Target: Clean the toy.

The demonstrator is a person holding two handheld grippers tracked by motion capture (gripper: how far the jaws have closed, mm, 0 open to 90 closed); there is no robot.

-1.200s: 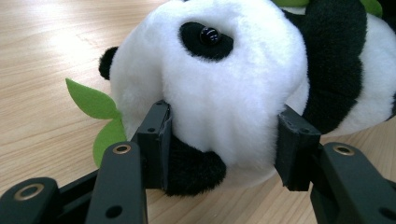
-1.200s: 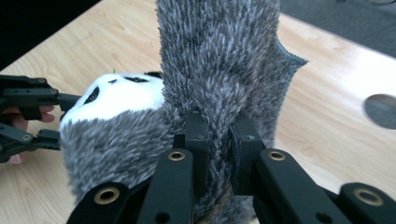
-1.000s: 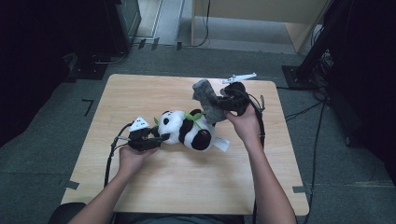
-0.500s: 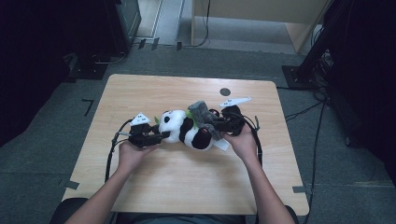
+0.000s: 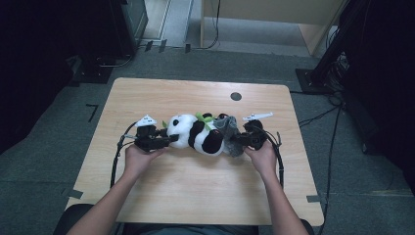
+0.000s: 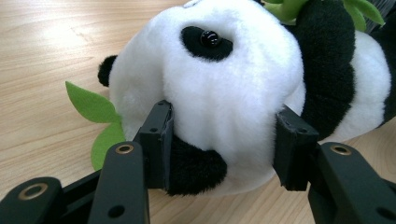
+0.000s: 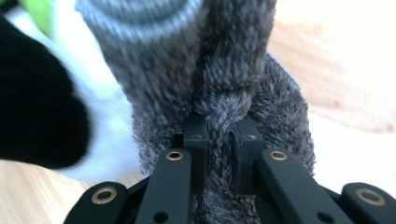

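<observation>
Your left gripper point(image 6: 223, 140) is squeezing the toy panda's point(image 5: 195, 134) head on the desk point(image 5: 195, 196). Your right gripper point(image 7: 223, 135) is pinching the grey sock point(image 7: 224, 70).

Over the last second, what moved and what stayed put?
The right gripper, shut on the grey sock, came down from above the table's far side and drew in against the plush panda's lower end. The left gripper stayed clamped on the panda's head; the panda kept its place on the table.
</observation>
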